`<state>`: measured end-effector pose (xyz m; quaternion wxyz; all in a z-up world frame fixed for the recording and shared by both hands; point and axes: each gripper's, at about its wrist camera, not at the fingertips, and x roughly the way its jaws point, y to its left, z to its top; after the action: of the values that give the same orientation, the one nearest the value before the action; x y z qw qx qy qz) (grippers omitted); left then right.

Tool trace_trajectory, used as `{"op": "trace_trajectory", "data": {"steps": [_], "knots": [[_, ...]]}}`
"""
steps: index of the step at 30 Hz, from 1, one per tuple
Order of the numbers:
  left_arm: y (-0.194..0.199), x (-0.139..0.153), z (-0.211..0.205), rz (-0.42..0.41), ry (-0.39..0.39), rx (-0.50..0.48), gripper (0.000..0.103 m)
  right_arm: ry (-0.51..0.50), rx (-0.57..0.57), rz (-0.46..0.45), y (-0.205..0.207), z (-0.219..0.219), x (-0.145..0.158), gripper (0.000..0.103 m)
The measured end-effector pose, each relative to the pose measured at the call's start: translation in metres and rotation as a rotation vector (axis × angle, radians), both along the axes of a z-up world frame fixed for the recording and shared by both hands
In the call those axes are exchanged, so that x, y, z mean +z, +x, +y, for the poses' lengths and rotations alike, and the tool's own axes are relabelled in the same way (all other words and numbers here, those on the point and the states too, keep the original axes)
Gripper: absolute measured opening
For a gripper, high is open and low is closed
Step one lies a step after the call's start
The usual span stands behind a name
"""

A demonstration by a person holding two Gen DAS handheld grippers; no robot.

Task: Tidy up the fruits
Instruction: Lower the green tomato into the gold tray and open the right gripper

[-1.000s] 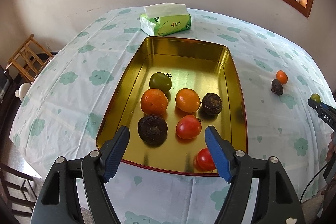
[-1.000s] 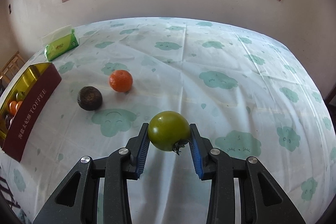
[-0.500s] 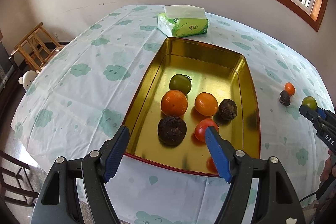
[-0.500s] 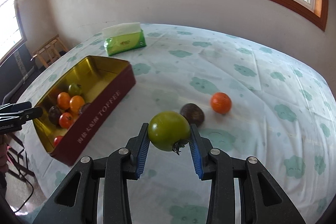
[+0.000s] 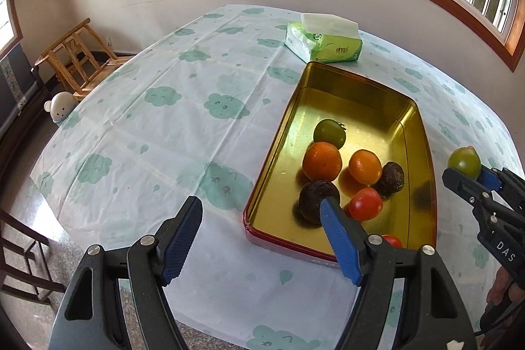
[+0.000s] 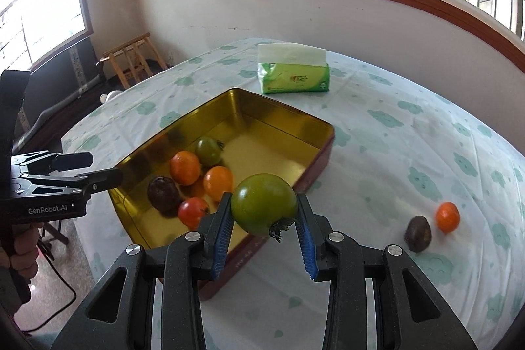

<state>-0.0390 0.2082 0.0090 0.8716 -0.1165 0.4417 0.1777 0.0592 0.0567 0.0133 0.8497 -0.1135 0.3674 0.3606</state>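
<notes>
One green tomato point(image 6: 264, 204) is squeezed between the blue pads of the right gripper point(image 6: 265, 220), up in the air by the near corner of the gold tin point(image 6: 288, 117). A second ago it hung over bare cloth, far from the tin; now it is right next to it. Seven fruits sit inside the tin. A small orange point(image 6: 447, 216) and a dark fruit point(image 6: 417, 233) lie close together on the desk point(image 6: 410, 136), well apart from the tin. The left gripper point(image 5: 261, 228) is empty with jaws wide, and has slid sideways, so the tin now shows on its right.
</notes>
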Motion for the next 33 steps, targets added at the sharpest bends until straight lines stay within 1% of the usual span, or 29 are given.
{"op": "trace_trajectory", "data": {"steps": [6,10,22,33], "knots": [[-0.006,-0.001,0.012,0.003,-0.006,0.033,0.071,-0.03,0.035,0.022,-0.001,0.03,-0.014,0.038],[-0.01,-0.002,0.019,0.006,-0.002,0.048,0.071,-0.057,0.048,0.026,0.0,0.043,-0.022,0.038],[-0.016,-0.009,0.034,0.019,-0.01,0.079,0.071,-0.103,0.042,0.037,0.008,0.059,-0.037,0.038],[-0.017,-0.011,0.036,0.019,-0.018,0.079,0.071,-0.097,0.031,0.046,0.011,0.061,-0.04,0.038]]}}
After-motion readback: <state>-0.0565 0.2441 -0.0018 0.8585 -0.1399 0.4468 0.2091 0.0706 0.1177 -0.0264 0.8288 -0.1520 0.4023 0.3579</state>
